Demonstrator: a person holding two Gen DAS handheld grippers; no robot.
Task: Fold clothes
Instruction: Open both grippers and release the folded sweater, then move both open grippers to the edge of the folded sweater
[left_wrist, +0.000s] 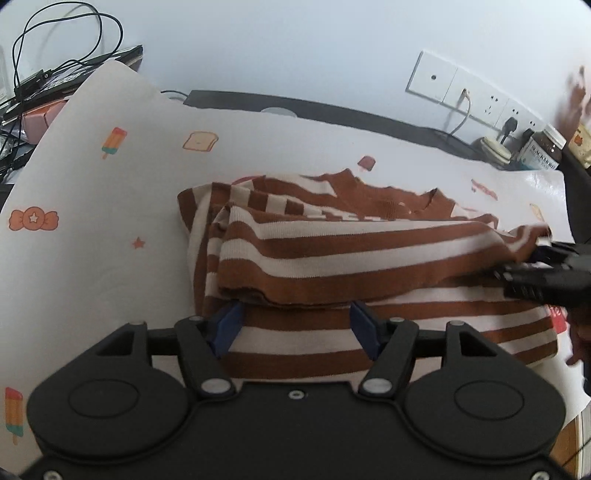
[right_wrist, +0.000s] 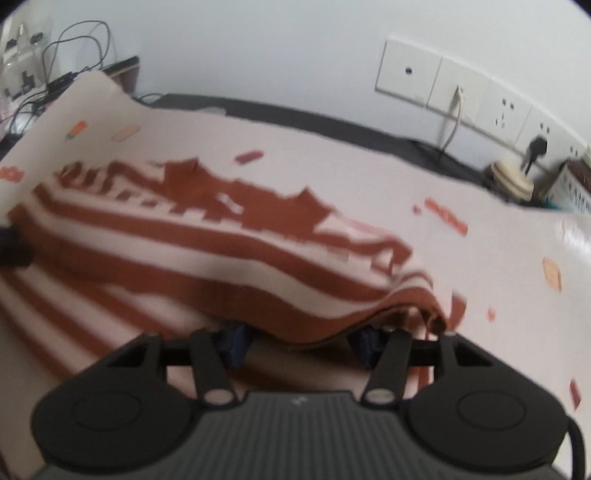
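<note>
Striped garment (left_wrist: 332, 251): folded hem lying crosswise just ahead of left gripper (left_wrist: 295, 328) and right gripper (right_wrist: 303, 341), both standing parted, gripping nothing.

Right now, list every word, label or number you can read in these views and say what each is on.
"BLACK..." in pale capitals: label of the dark jar by the wall sockets; the rest of that line and the smaller print under it are too blurred to read.
Box at the right edge of the right wrist view: dark lettering, too blurred to read.
Nothing else legible; the table cover carries only pictures.
</note>
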